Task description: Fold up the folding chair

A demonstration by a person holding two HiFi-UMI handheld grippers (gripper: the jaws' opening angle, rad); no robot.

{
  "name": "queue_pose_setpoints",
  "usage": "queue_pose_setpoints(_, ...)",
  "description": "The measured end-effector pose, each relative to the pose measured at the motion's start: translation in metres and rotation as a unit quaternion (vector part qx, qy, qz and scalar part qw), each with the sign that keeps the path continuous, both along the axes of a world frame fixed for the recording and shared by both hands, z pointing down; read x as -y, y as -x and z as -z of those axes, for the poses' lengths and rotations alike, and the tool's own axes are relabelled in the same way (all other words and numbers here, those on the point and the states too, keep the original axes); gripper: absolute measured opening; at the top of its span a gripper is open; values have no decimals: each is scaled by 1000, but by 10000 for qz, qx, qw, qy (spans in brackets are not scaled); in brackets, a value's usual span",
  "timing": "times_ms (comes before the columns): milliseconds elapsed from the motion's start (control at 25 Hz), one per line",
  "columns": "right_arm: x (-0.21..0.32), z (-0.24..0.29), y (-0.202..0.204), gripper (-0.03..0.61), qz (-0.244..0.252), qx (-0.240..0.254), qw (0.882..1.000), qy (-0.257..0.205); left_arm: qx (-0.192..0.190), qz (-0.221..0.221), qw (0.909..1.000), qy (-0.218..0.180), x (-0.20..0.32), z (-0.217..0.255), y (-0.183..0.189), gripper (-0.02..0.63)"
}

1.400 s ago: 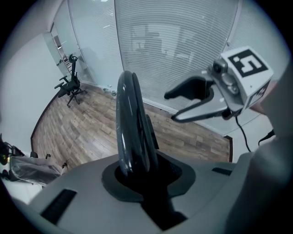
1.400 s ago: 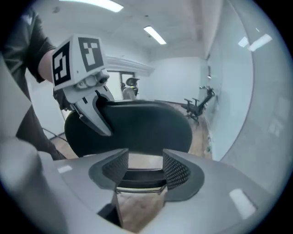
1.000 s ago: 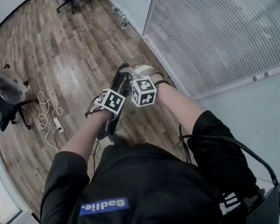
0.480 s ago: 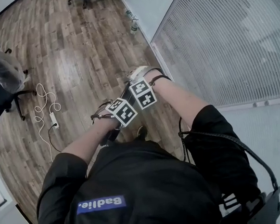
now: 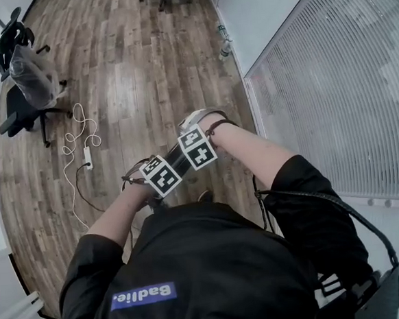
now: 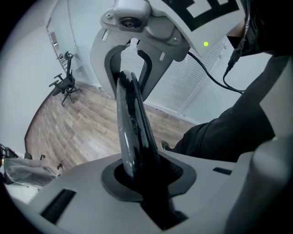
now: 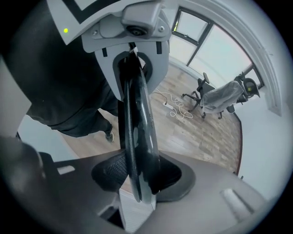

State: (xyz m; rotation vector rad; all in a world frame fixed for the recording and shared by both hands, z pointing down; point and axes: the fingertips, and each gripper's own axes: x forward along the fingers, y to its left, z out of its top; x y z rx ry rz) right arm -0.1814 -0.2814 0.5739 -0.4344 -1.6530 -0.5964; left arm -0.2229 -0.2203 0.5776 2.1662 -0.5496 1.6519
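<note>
Two grippers, one part. Far left: black office chair under clear plastic, and a white power strip with cable on the wood-plank floor. Left gripper: fingers closing on the glossy black folding chair, which sits edge-on, just ahead of the person. Right gripper: fingers closing on the same thin edge, opposite the left.

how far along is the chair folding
Done: the folding chair shows as one thin black slab, edge-on, so it looks collapsed. In hand: the left gripper and right gripper are both closing with that slab between their jaws. Remaining: possibly squeezing it fully flat and setting it down; its legs aren't visible.
</note>
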Motion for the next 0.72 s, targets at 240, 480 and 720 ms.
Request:
queue_pose_setpoints(240, -10, 0, -9, 130, 153, -107, 9996, 221, -142, 284, 9995, 75, -5, 1, -6, 77)
queue_pose_setpoints(480, -17, 3, -19, 120, -297, -13, 9988, 390, -29, 150, 9999, -76, 4, 2, -2, 52)
queue_pose_setpoints(720, -25, 7, -36, 114, -1284, 199, 9898, 580, 152, -725, 9971, -181, 17, 2, -9, 44)
